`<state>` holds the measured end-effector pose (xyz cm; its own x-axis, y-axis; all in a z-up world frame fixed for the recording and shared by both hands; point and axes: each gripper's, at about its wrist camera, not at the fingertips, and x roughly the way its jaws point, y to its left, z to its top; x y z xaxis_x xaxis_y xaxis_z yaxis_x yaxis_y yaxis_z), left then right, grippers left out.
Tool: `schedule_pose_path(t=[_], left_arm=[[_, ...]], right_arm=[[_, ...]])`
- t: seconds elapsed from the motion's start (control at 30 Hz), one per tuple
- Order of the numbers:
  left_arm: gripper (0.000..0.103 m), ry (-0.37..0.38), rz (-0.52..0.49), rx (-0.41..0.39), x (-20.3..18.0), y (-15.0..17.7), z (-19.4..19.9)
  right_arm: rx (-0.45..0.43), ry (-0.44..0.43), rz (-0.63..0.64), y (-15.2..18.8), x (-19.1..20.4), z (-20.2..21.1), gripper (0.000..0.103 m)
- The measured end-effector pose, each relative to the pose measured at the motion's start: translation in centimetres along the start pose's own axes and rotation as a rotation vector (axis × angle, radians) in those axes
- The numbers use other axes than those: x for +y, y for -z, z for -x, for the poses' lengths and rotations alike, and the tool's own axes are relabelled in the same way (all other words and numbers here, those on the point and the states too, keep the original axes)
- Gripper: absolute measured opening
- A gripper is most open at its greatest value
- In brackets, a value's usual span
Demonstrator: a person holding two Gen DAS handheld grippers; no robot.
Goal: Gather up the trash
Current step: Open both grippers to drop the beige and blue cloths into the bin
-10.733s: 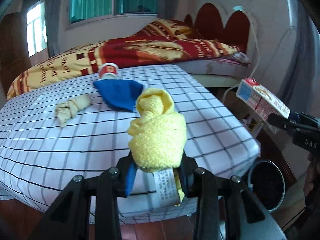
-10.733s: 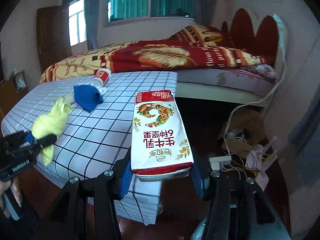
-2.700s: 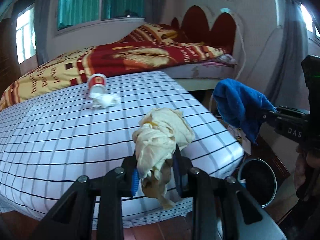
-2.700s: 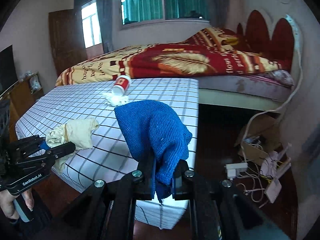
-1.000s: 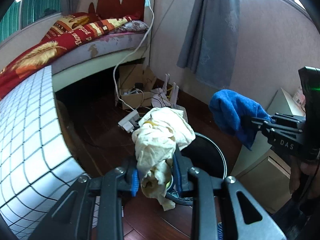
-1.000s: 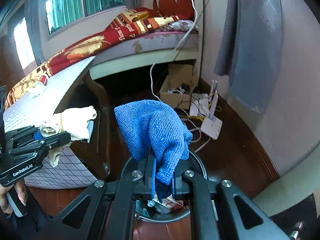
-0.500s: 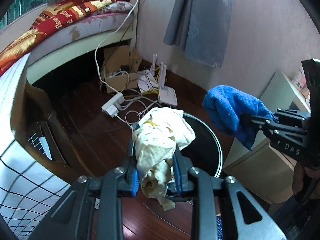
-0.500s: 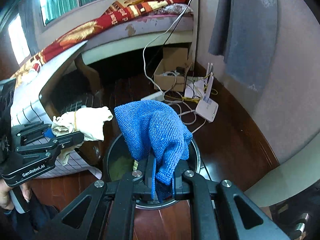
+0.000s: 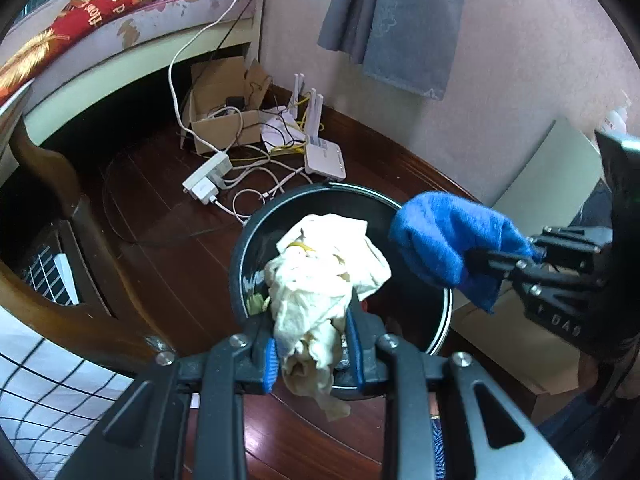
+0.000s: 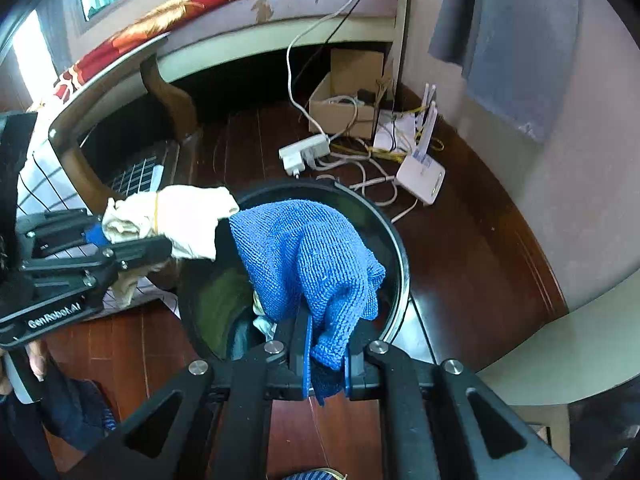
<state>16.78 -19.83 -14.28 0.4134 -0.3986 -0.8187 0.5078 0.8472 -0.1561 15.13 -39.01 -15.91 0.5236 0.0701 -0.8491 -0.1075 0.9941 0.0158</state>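
Two rags, both poised over the black bin (image 9: 240,264) on the wooden floor. Left tongs (image 9: 312,354) pinching a cream cloth (image 9: 324,272) by its bunched lower end, the loose upper folds ballooning toward 12 o'clock above the bin's mouth. Right tongs (image 10: 326,364) clamped on a blue cloth (image 10: 308,256), gripped at a gathered corner, the rest slumping forward over the rim toward 1 o'clock. In the left view, blue cloth (image 9: 444,244) at 3 o'clock of the cream one, near but apart. Likely light, soft and limp, with nothing to break; best taken at a thick wad of folds, as here, since a single layer could slide free. Probably prone to cling to the pads on release. Some refuse already visible inside the bin. Router (image 10: 420,176) and cables at 1 o'clock beyond. Against half a second ago: bin larger and more squarely beneath both loads, cream cloth now overlapping its opening.
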Motion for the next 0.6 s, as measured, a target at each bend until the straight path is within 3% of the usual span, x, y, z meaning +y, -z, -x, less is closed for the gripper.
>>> schedule_pose_path(t=[0.27, 0.3, 0.33, 0.37, 0.4, 0.5, 0.6], left_arm=[[0.032, 0.028, 0.045, 0.018, 0.6, 0.3, -1.1], [0.045, 0.027, 0.046, 0.016, 0.6, 0.4, -1.5], [0.057, -0.009, 0.043, 0.030, 0.8, 0.5, -2.0], [0.082, -0.045, 0.044, 0.040, 1.0, 0.6, -2.2], [0.092, -0.095, 0.048, 0.028, 1.5, 0.9, -2.2], [0.103, -0.162, 0.071, 0.041, 2.7, 1.4, -2.3], [0.103, -0.185, 0.082, 0.046, 3.4, 1.9, -2.2]], right_arm=[[0.034, -0.038, 0.034, -0.3, 0.7, -1.8, 0.015], [0.042, -0.017, 0.063, -0.3, 0.9, -2.3, 0.022], [0.046, 0.053, 0.083, -0.1, 0.8, -2.8, 0.059], [0.056, 0.114, 0.078, -0.2, 0.3, -3.4, 0.103], [0.063, 0.154, 0.055, 0.0, -0.6, -3.7, 0.103], [0.080, 0.209, 0.006, 0.4, -2.1, -3.9, 0.103], [0.073, 0.210, 0.005, 0.5, -2.2, -3.9, 0.103]])
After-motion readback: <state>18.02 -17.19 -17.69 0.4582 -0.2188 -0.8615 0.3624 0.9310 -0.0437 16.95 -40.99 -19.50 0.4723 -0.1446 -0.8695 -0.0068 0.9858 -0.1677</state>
